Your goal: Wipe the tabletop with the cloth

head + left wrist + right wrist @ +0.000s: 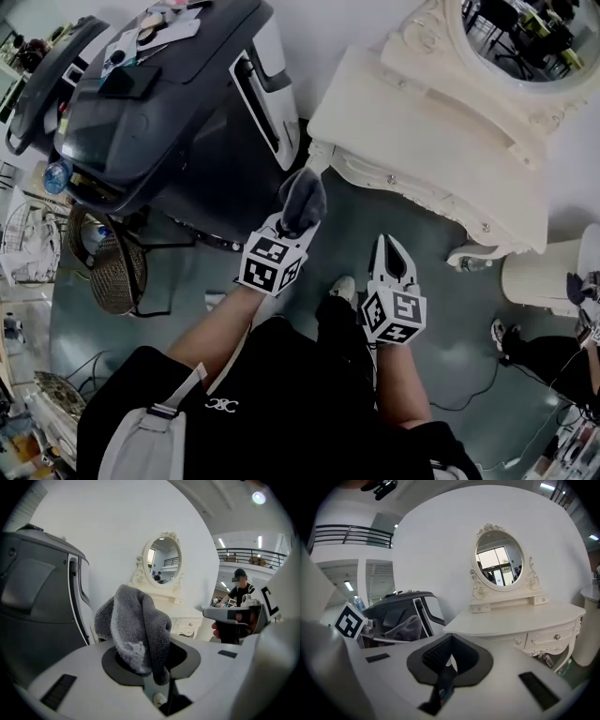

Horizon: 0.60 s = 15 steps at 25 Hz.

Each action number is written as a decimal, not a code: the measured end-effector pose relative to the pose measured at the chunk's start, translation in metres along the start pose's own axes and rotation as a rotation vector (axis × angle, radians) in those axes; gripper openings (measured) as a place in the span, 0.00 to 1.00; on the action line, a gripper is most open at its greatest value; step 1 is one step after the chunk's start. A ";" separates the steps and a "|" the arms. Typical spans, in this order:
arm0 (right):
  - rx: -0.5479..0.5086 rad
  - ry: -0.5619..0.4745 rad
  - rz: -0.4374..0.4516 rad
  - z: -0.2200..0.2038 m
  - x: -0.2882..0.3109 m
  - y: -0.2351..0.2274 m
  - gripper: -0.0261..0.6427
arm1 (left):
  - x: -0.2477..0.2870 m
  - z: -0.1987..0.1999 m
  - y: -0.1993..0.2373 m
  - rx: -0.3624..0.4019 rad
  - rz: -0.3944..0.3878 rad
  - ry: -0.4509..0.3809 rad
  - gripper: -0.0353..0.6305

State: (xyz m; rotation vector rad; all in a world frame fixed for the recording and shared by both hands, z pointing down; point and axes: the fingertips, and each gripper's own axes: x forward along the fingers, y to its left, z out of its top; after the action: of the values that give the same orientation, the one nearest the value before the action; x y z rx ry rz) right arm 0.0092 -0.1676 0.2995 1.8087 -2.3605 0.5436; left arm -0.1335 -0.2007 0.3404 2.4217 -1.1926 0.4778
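A grey cloth (303, 200) bunches up out of my left gripper (289, 228), which is shut on it, held in the air over the floor just short of the white dressing table's top (412, 131). The left gripper view shows the cloth (136, 625) folded over the jaws, with the mirror (162, 564) behind it. My right gripper (388, 251) is beside it to the right, lower, its jaws closed to a point with nothing in them. In the right gripper view the tabletop (515, 616) lies ahead, bare, and the cloth (405, 627) shows at the left.
A large black reclining chair (169, 103) stands left of the dressing table. A wicker basket (112, 272) sits on the floor below it. A white round stand (544, 272) is at the right, with another person (553, 356) and cables near it.
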 end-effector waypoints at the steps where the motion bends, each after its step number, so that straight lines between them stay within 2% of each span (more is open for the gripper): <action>1: -0.004 -0.003 0.013 -0.007 0.012 -0.007 0.05 | 0.015 -0.005 0.005 -0.003 0.006 -0.003 0.20; 4: 0.019 -0.024 0.050 -0.041 0.049 -0.024 0.05 | 0.061 -0.023 0.031 0.025 0.039 -0.015 0.20; 8: 0.065 -0.038 0.082 -0.114 0.103 -0.043 0.05 | 0.117 -0.053 0.082 0.067 0.113 -0.061 0.20; 12: 0.051 -0.074 0.128 -0.183 0.153 -0.057 0.05 | 0.171 -0.093 0.128 0.154 0.164 -0.071 0.20; 15: 0.035 -0.118 0.140 -0.232 0.187 -0.068 0.05 | 0.200 -0.104 0.153 0.241 0.195 -0.115 0.20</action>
State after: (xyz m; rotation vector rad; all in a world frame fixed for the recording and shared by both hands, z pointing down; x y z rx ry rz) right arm -0.0065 -0.2712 0.5860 1.7443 -2.5871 0.5105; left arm -0.1539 -0.3691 0.5536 2.5752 -1.5078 0.5767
